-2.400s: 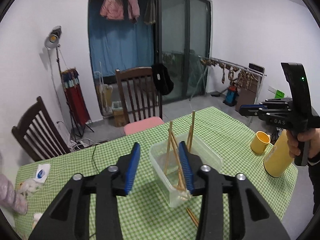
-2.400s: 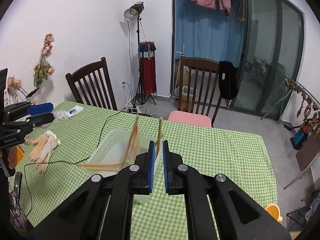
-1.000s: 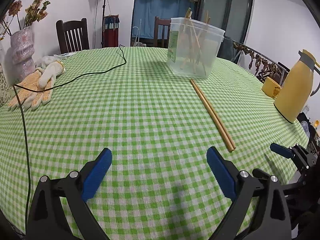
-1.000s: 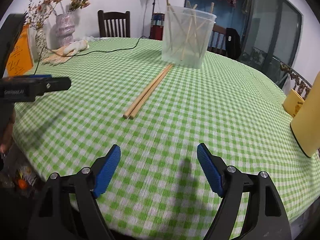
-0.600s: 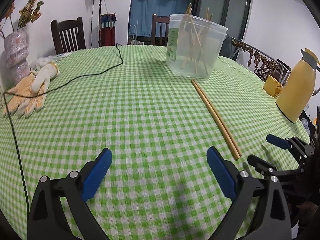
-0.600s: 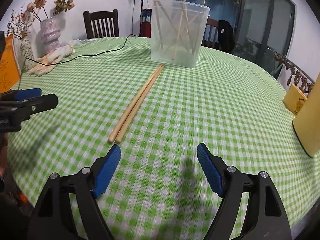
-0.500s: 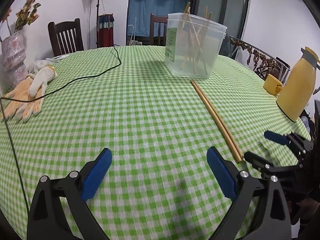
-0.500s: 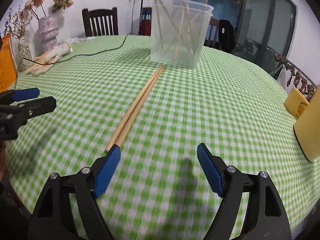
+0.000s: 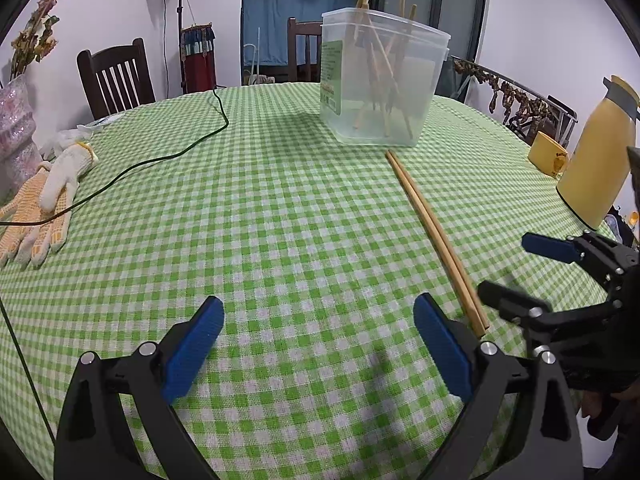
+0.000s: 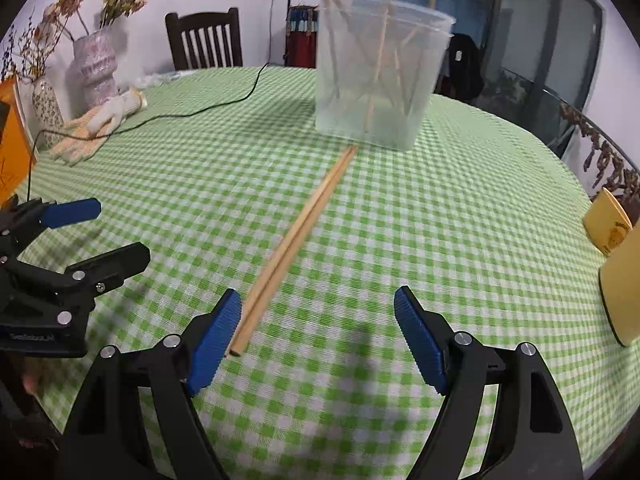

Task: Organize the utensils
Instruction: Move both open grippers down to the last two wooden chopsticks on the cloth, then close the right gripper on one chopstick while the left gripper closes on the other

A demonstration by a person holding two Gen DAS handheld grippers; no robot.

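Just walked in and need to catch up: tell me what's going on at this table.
A person holds a hand-held gripper in each hand, tidying chopsticks. Several already stand in the clear plastic tub. One pair of chopsticks lies on the green checked tablecloth. The right hand-held gripper is open near their end, gripping nothing; the left hand-held gripper is open and empty.

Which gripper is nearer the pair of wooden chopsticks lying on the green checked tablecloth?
Right. The right gripper has its left pad beside the chopsticks' near tip; the left gripper sits off to their left.

A pair of knitted work gloves [image 9: 38,196] lies on the green checked counter [image 9: 260,216], crossed by a black cable [image 9: 160,156]. A yellow jug [image 9: 600,160] stands beside a yellow mug [image 9: 547,155].
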